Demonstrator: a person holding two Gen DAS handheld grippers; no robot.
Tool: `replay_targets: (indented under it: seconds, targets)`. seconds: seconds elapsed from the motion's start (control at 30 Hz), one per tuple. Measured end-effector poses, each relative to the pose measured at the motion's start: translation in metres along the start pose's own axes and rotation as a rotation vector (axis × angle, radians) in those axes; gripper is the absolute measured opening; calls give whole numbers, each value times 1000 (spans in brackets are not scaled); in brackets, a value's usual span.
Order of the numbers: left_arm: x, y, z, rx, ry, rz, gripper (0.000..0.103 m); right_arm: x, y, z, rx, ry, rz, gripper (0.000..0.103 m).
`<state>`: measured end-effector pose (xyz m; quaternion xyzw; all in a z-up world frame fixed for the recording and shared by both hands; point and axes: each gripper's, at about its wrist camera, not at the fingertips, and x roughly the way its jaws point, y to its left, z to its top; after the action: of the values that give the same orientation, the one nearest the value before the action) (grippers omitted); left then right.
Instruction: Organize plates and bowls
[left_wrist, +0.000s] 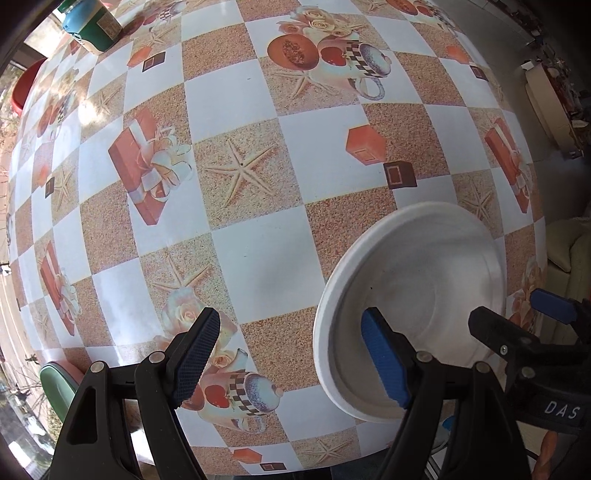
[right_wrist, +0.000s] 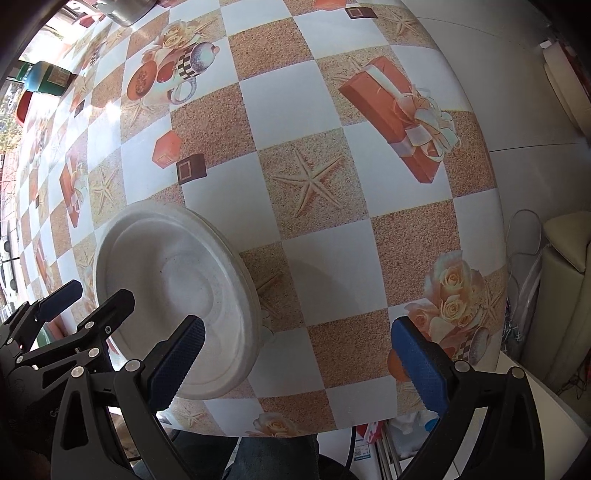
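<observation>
A stack of white plates (left_wrist: 417, 295) lies on the patterned table near its front edge; it also shows in the right wrist view (right_wrist: 177, 291), and the stack's layered rim shows there. My left gripper (left_wrist: 291, 362) is open and empty, its right finger over the stack's near rim. My right gripper (right_wrist: 295, 365) is open and empty, its left finger over the stack's near rim. The right gripper's fingers (left_wrist: 491, 328) show at the stack's right side in the left wrist view. The left gripper's fingers (right_wrist: 107, 306) show at the stack's left side.
A green and blue jar (left_wrist: 92, 22) stands at the table's far left, also in the right wrist view (right_wrist: 46, 77). A red chair (left_wrist: 26, 88) and a green chair (left_wrist: 59, 384) stand beside the table. A cream sofa (right_wrist: 565, 251) is at the right.
</observation>
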<state>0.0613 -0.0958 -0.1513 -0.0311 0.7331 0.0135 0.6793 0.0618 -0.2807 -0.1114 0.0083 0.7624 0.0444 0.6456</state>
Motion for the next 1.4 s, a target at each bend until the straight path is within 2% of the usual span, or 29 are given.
replay_targets:
  seconds: [0.33,0.4,0.43,0.47,0.5,0.57,0.63,0.67,0.7,0.73,0.8,0.9,1.2,1.4]
  targets:
    - [30,-5,6,-12,25,8,81,19,11,3,-52,-1,-16,101]
    - [32,-9,10,-13,18,0,79,21,14,2,-63,4,-8,88]
    - [32,-11,11,-14,17,-8,77,22,13,5,-70,11,-7,74]
    - [33,-15,11,-15,16,-22,72,24,15,5,-75,17,-12,65]
    - [34,-18,13,-16,18,-41,65,27,15,4,-78,24,0,64]
    - [34,-23,15,-11,19,-55,59,31,18,3,-79,37,51,46]
    - [33,-31,18,8,18,-65,51,32,21,1,-83,43,79,38]
    - [33,-35,19,19,18,-78,41,33,24,0,-92,46,79,34]
    - [34,-38,20,25,23,-84,37,33,28,-2,-102,47,80,32]
    - [35,-38,20,22,26,-84,37,34,32,-3,-110,48,85,25]
    - [37,-35,20,6,28,-95,36,35,42,-8,-123,45,55,26]
    - [40,-25,12,-1,27,-84,37,37,51,-14,-125,56,55,26]
    - [45,26,-10,-131,31,-72,37,48,120,-42,-250,80,38,26]
    - [49,64,-28,-226,28,-64,37,59,180,-63,-341,94,37,26]
